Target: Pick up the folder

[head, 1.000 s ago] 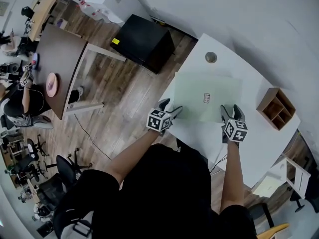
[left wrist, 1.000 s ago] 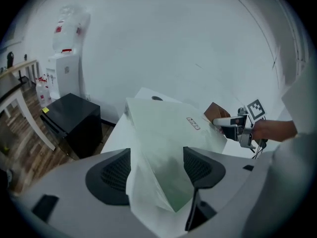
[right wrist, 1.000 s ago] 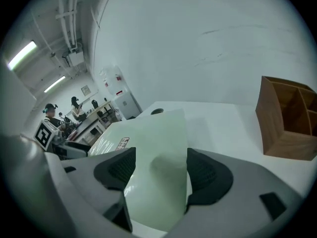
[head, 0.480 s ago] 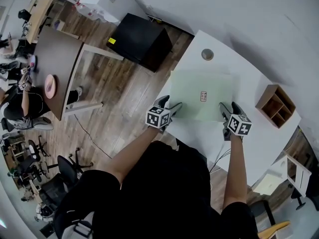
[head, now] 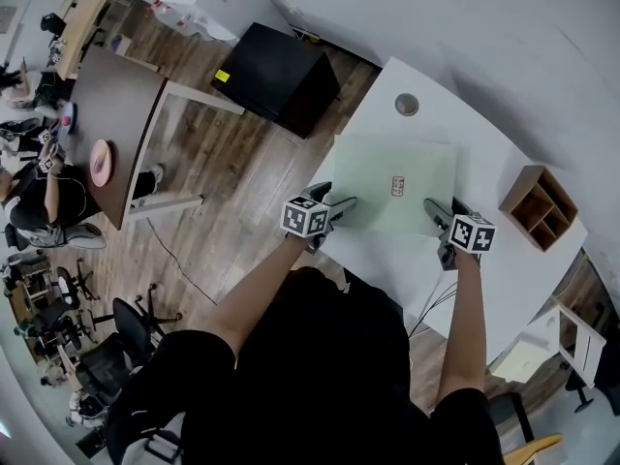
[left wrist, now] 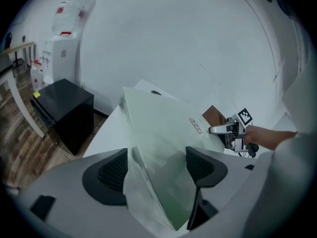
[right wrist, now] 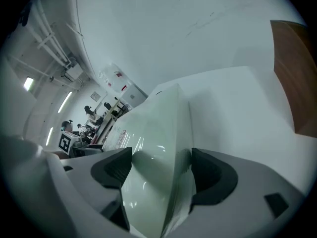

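A pale green translucent folder (head: 392, 177) lies flat on the white table (head: 504, 260), with a small label near its middle. My left gripper (head: 332, 198) is at its near left corner. In the left gripper view the folder's edge (left wrist: 163, 133) runs between the two pads of that gripper (left wrist: 158, 168), which stand wide apart and do not press on it. My right gripper (head: 444, 208) is at the near right corner. There too the folder (right wrist: 153, 133) lies loose between the spread jaws (right wrist: 161, 167). Both grippers' jaws are opening.
A wooden compartment box (head: 538, 206) stands right of the folder. A round grey cable cap (head: 407, 104) sits behind it. A black cabinet (head: 276, 76) is on the floor to the left, beyond the table's edge. A brown table (head: 111, 124) and seated people are further left.
The right gripper has rolled and sunk slightly at the folder's near right corner. The left gripper has barely moved. The folder stays flat on the table.
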